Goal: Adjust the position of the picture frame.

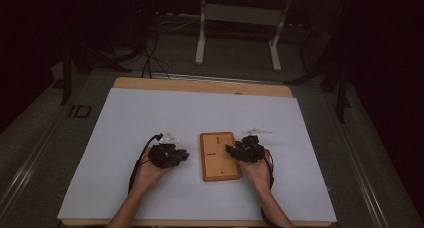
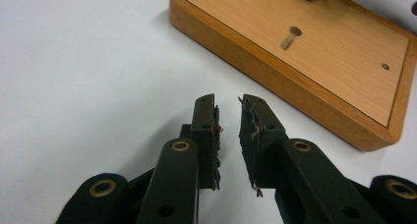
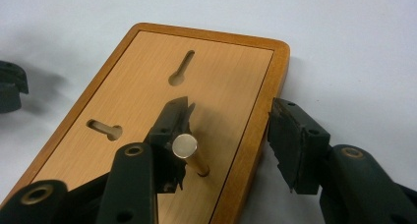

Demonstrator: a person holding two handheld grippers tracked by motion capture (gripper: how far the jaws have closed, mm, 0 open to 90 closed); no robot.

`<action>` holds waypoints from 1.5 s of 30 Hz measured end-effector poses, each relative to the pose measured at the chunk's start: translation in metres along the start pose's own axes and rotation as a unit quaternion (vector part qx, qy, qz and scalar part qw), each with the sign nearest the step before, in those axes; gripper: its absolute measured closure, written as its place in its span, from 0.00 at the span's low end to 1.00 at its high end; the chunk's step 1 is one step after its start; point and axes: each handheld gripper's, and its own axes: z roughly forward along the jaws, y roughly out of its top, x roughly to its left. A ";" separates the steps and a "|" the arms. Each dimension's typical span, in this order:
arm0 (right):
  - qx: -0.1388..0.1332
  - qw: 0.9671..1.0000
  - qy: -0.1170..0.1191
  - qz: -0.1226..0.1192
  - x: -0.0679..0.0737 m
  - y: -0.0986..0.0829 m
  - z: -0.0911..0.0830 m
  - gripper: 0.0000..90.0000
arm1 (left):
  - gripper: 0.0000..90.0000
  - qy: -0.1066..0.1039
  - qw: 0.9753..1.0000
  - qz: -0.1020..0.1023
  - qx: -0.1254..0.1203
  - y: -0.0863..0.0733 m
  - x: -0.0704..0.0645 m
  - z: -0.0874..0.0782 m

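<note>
A flat wooden board (image 1: 220,156) lies on the white table cover between my two grippers. In the right gripper view the board (image 3: 221,76) has two keyhole slots (image 3: 181,69) and a short metal pin (image 3: 187,148) standing tilted in a hole near its edge. My right gripper (image 3: 230,108) is open wide around that pin: one jaw rests on the board right beside the pin, the other hangs off the board's edge. My left gripper (image 2: 227,100) sits on the cover just short of the board (image 2: 334,52), its jaws a narrow gap apart with nothing between them.
The white cover (image 1: 150,118) spreads over a wooden table with free room all round the board. Behind the table stand a white frame (image 1: 237,18) and cables on a dark floor. Part of my left gripper (image 3: 10,86) shows at the right gripper view's left edge.
</note>
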 end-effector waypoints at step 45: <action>0.013 0.980 0.063 -0.187 0.025 -0.021 -0.046 1.00 | 0.95 0.042 0.999 -0.007 0.005 0.003 0.013 0.012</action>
